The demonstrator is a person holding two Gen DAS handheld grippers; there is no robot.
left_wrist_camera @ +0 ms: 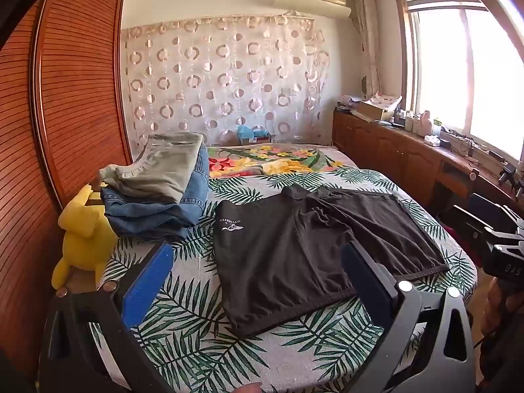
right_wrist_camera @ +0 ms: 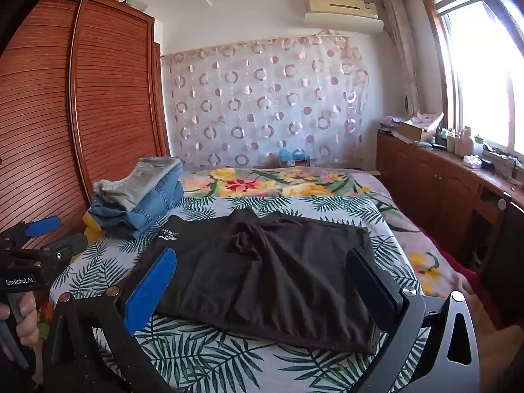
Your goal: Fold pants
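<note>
Dark brown pants (left_wrist_camera: pixel 294 252) lie spread flat on the leaf-print bed sheet (left_wrist_camera: pixel 183 324), with a white logo near their left side. My left gripper (left_wrist_camera: pixel 257 252) hovers over the near edge of the pants, its blue and black fingers wide apart with nothing between them. In the right wrist view the same pants (right_wrist_camera: pixel 278 262) lie ahead, a small bunch of cloth at their middle. My right gripper (right_wrist_camera: pixel 262 255) is also open and empty above the near hem. The left gripper (right_wrist_camera: pixel 55 234) shows at the left edge, held by a hand (right_wrist_camera: pixel 23 321).
A stack of folded clothes (left_wrist_camera: pixel 157 190), jeans under a grey garment, sits at the bed's left side beside a yellow plush toy (left_wrist_camera: pixel 85 239). A wooden wardrobe (left_wrist_camera: pixel 65 98) stands close on the left. A cluttered low cabinet (left_wrist_camera: pixel 409 154) runs under the window on the right.
</note>
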